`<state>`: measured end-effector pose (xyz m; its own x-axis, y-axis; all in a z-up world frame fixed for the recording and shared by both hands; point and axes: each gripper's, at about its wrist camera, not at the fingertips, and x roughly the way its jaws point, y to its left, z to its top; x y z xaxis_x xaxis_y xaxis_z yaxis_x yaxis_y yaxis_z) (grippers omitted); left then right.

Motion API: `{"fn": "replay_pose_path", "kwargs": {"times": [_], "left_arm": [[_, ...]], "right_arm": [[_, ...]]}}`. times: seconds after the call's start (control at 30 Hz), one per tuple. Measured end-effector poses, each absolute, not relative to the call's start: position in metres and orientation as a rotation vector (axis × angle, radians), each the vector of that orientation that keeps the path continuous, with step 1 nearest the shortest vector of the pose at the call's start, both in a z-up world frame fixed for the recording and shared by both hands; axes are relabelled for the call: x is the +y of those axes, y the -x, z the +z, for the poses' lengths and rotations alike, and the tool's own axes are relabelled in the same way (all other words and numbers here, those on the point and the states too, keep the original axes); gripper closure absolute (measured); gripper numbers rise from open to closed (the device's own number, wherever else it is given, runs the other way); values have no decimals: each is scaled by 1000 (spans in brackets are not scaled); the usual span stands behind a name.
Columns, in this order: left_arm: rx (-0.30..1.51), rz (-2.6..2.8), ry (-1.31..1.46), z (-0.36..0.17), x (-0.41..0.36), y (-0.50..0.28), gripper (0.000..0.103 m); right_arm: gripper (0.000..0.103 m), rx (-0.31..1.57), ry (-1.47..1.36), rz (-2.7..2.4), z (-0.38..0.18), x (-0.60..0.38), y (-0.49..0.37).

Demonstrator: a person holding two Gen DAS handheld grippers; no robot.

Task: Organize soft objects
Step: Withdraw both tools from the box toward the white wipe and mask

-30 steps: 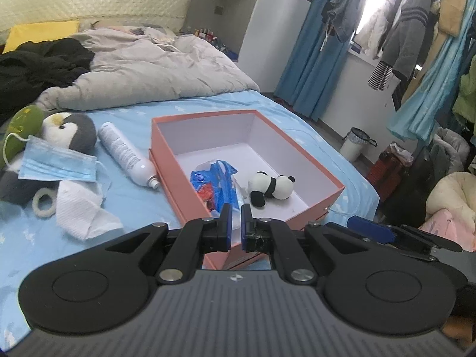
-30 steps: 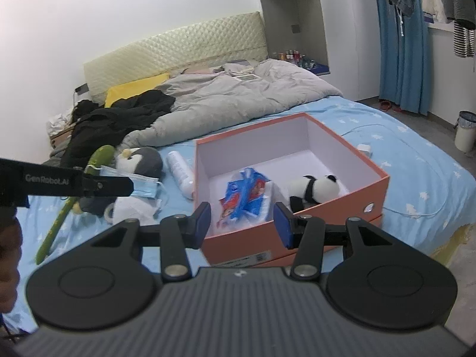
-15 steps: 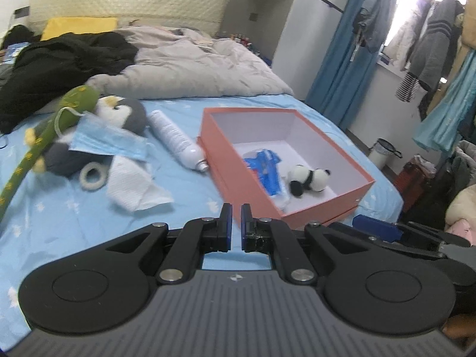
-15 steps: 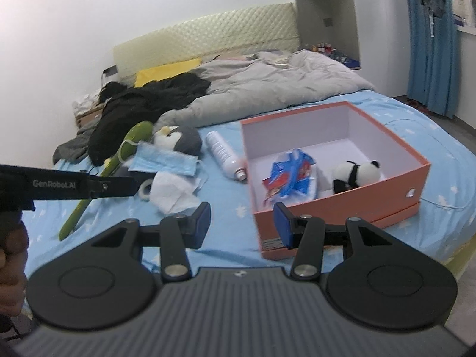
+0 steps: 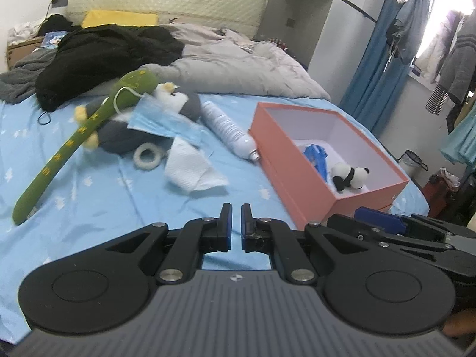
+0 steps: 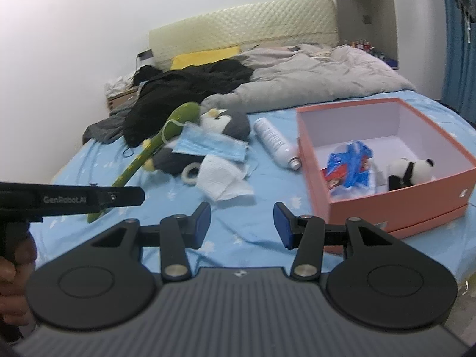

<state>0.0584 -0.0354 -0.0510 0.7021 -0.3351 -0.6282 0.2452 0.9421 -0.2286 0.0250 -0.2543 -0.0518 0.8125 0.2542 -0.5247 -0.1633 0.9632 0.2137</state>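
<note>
Both grippers swung leftward away from the pink box. The left gripper turned until the green plush snake and the paper towel lay ahead of it, and the right gripper came to face that clutter too.

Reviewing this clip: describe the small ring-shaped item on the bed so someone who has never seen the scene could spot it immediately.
Start at the salmon-pink box on the blue sheet and look across the white bottle to the grey penguin plush. The ring lies at the plush's near edge, beside the crumpled white tissue. It is the only cream-coloured loop with an open centre.
</note>
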Motion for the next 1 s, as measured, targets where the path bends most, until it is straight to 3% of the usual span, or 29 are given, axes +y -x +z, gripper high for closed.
{"fn": "replay_pose_path", "kwargs": {"times": [0.37,0.53,1.0], "left_arm": [[765,-249,185,-79,-2,-68,97],[778,-230,199,-95,9,-89,74],[786,-157,275,-159,51,-187,74]], "right_arm": [[53,646,-135,273,-70,-229,-35],[53,661,-131,286,-79,-222,-51],[45,717,-109,334,-127,-192,-148]]}}
